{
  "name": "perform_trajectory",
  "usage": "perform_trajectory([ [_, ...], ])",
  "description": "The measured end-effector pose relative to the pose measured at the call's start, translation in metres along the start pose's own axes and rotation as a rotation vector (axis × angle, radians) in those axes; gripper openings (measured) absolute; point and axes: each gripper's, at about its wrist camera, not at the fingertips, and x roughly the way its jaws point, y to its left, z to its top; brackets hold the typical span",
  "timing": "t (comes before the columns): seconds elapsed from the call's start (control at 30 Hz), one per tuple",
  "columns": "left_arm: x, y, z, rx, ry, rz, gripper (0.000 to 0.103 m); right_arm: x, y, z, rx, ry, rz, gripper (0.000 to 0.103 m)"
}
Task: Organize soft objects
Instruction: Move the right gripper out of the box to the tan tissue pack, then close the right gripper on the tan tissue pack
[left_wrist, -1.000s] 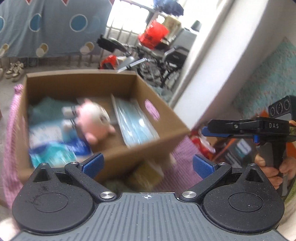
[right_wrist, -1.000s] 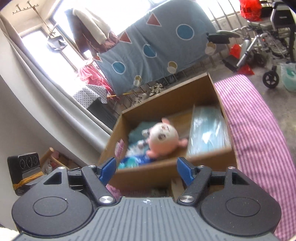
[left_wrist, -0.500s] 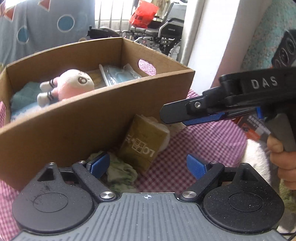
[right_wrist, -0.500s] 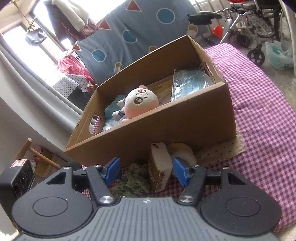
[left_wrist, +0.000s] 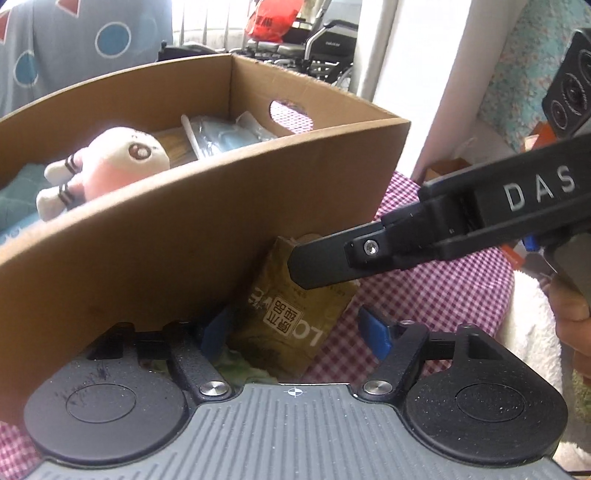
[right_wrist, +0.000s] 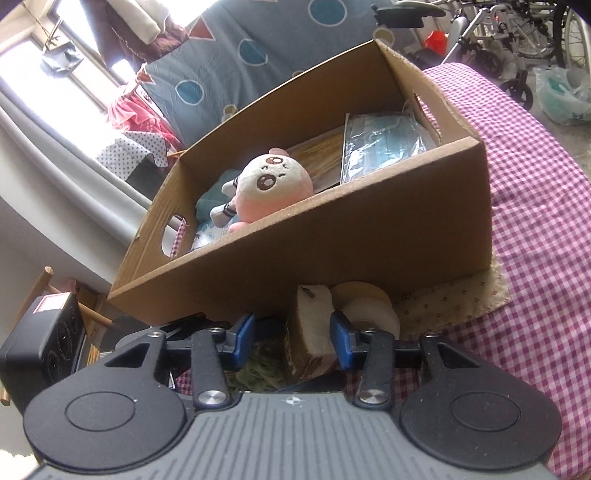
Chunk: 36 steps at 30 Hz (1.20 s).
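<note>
A cardboard box (left_wrist: 177, 254) (right_wrist: 369, 236) stands on the checked cloth. It holds a pink plush toy (left_wrist: 107, 162) (right_wrist: 269, 188), a pack of blue masks (left_wrist: 225, 134) (right_wrist: 384, 144) and teal cloth. In front of the box lie a brown tissue pack (left_wrist: 291, 314) (right_wrist: 310, 332), a crumpled green cloth (right_wrist: 258, 373) and a white roll (right_wrist: 369, 310). My left gripper (left_wrist: 295, 332) is open around the tissue pack's near end. My right gripper (right_wrist: 291, 336) is open, its fingers either side of the tissue pack; it shows from the side in the left wrist view (left_wrist: 325, 266).
A purple checked cloth (right_wrist: 535, 221) covers the table. A beige patterned cloth (right_wrist: 461, 302) lies under the box's right corner. A white wall and curtain stand beside the table. Wheelchairs (right_wrist: 509, 48) and a blue hanging sheet (right_wrist: 266, 48) are behind.
Both grippers have dropped from above the box to its front and moved in on the tissue pack. The right gripper's fingers have closed in a little around the pack.
</note>
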Motion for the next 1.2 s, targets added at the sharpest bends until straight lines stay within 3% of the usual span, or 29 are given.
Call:
perform_trajectory([
  [0.1,0.001,0.002,-0.001,-0.008,-0.012,0.005,0.069,0.001,0.004,0.0,-0.031,0.001,-0.017,0.039],
  [0.47,-0.006,-0.001,-0.01,0.01,-0.052,0.012,0.063,0.001,0.006,-0.001,-0.027,0.007,-0.044,0.04],
  [0.53,-0.009,-0.002,-0.01,0.011,-0.056,0.01,0.06,-0.002,0.01,-0.001,-0.04,-0.001,-0.046,0.038],
  [0.6,-0.013,-0.002,-0.011,-0.002,-0.063,-0.003,0.059,-0.006,0.015,-0.002,-0.057,-0.009,-0.047,0.026],
  [0.83,-0.026,0.001,-0.019,-0.048,-0.098,-0.019,0.056,-0.011,0.033,-0.011,-0.106,-0.02,-0.032,0.024],
  [1.03,-0.033,0.003,-0.03,-0.061,-0.14,-0.016,0.053,-0.023,0.033,-0.02,-0.07,-0.063,-0.025,0.031],
  [1.1,-0.034,0.005,-0.031,-0.071,-0.146,-0.021,0.053,-0.027,0.026,-0.023,-0.039,-0.077,-0.036,0.053],
  [1.2,-0.034,0.006,-0.03,-0.072,-0.147,-0.018,0.051,-0.024,0.02,-0.027,-0.011,-0.065,-0.041,0.057],
])
